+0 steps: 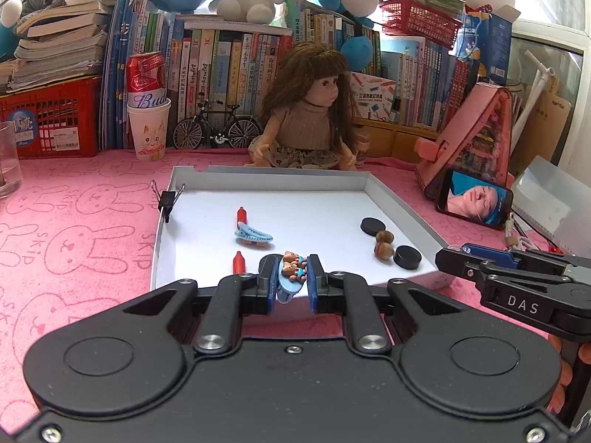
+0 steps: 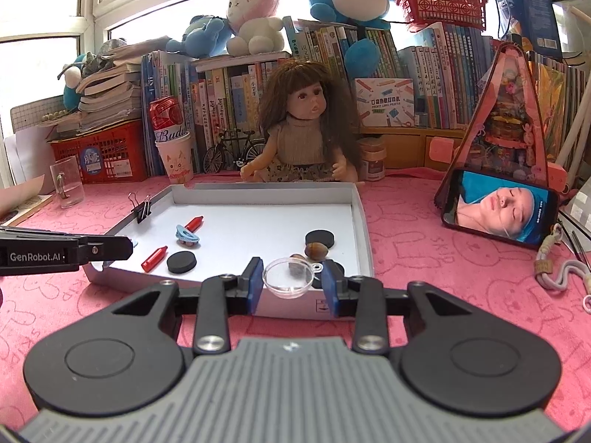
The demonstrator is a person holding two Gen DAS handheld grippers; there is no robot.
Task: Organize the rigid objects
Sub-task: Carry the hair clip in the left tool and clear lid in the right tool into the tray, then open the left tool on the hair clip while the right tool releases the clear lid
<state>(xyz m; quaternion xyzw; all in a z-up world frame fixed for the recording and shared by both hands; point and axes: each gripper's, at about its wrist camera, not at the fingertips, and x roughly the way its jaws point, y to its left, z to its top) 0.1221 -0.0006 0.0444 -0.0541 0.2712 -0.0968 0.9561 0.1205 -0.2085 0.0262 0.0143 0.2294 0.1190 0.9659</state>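
Observation:
My left gripper [image 1: 293, 263] is shut on a light-blue hair clip with small bears [image 1: 291, 271], held over the near edge of the white tray [image 1: 266, 181]. In the right wrist view, my right gripper [image 2: 291, 268] is shut on a clear round plastic dish [image 2: 290, 277] above the tray's near right corner. Inside the tray lie two red crayon-like pieces [image 1: 241, 217], another blue hair clip [image 1: 255, 235], two black discs [image 1: 373, 226] and two brown nuts [image 1: 384, 250]. A third black disc [image 2: 181, 261] shows in the right wrist view. Each gripper appears at the edge of the other's view.
A black binder clip [image 1: 168, 199] grips the tray's left rim. A doll [image 1: 306, 122] sits behind the tray, before rows of books. A paper cup holding a red can [image 1: 147, 110], a glass mug [image 2: 68, 182], a propped phone [image 2: 498, 214] and cords [image 2: 554, 269] stand on the pink cloth.

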